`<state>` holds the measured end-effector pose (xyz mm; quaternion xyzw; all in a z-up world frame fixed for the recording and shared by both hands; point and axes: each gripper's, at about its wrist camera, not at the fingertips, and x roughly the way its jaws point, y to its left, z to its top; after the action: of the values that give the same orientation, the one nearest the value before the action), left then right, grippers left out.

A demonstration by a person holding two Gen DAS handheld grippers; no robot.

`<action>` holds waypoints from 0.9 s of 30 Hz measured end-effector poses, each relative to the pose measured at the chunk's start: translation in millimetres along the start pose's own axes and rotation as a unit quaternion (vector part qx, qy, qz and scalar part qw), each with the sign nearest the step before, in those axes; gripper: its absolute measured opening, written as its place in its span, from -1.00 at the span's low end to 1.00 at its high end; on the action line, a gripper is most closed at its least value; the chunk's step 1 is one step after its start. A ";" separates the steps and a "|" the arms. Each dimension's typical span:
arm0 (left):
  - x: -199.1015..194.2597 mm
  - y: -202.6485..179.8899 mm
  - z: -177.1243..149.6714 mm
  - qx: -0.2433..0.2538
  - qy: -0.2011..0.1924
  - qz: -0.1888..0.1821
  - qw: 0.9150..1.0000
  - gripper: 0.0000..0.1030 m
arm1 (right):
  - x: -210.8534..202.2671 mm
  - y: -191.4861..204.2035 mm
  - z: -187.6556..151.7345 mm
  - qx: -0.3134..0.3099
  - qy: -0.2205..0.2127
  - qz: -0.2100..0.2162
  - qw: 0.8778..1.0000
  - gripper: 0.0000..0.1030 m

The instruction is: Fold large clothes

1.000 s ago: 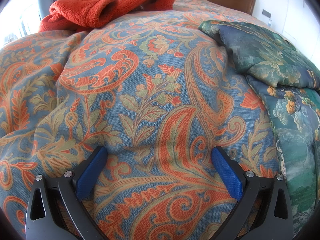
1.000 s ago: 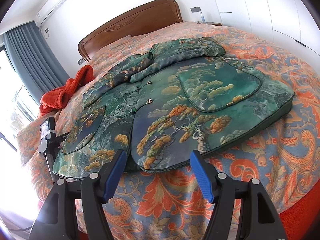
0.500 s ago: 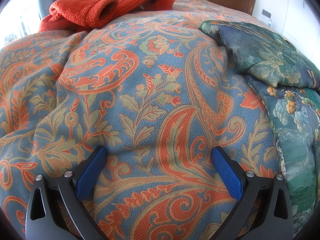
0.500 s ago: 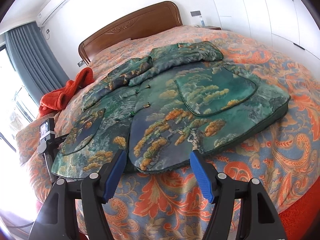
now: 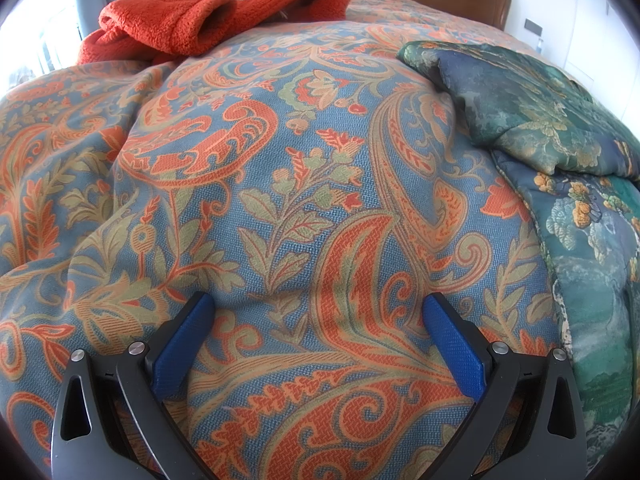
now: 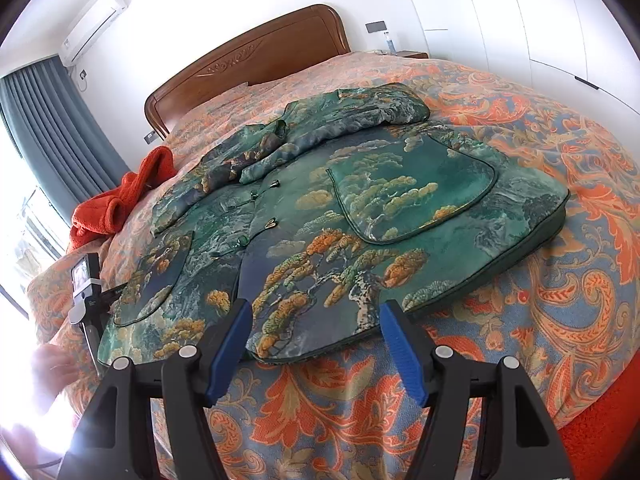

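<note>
A large green padded jacket (image 6: pixel 360 216) with pine-tree print lies flat, front up and buttoned, on the bed; both sleeves are folded across its upper part. My right gripper (image 6: pixel 316 316) is open and empty, hovering just above the jacket's near hem. In the left wrist view the jacket (image 5: pixel 560 140) lies at the right edge. My left gripper (image 5: pixel 316 304) is open and empty, low over the bedspread left of the jacket. The left gripper's body (image 6: pixel 86 292) also shows in the right wrist view, beside the jacket's left hem.
The bed has a blue and orange paisley bedspread (image 5: pixel 280 200), which also shows in the right wrist view (image 6: pixel 580 300). An orange fleece garment (image 5: pixel 208 16) lies bunched near the wooden headboard (image 6: pixel 256 56). Curtains (image 6: pixel 48 128) hang at the left; white wardrobes (image 6: pixel 540 20) stand at the right.
My right gripper has moved forward and down toward the jacket's near hem. My left gripper has stayed still.
</note>
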<state>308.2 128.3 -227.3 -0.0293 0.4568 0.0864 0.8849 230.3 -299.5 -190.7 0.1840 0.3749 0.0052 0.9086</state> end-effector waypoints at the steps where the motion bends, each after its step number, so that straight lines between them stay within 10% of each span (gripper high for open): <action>1: -0.4 0.5 -0.5 0.000 0.000 0.000 1.000 0.99 | -1.1 -0.1 1.3 -0.002 -0.002 -0.002 1.000 0.32; 15: -4.2 9.0 0.9 -0.006 0.034 -0.024 0.999 0.99 | -12.9 -55.8 63.6 -0.041 -0.014 -0.068 0.997 0.39; 19: -47.4 33.8 4.9 -0.026 0.051 -0.123 0.991 0.95 | -7.8 -89.0 91.5 -0.052 0.006 -0.078 0.996 0.39; 23: -105.8 38.9 -18.7 -0.023 0.046 -0.265 0.963 0.97 | -3.4 -127.4 120.7 -0.051 0.034 -0.061 0.996 0.43; 27: -113.4 7.2 -49.0 0.003 0.080 -0.310 0.947 0.97 | 28.5 -160.6 143.8 -0.032 0.090 -0.002 0.995 0.47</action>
<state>203.2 114.7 -163.3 -0.1735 0.4946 -0.1961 0.8287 328.4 -492.5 -170.7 0.1525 0.4548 0.0321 0.8768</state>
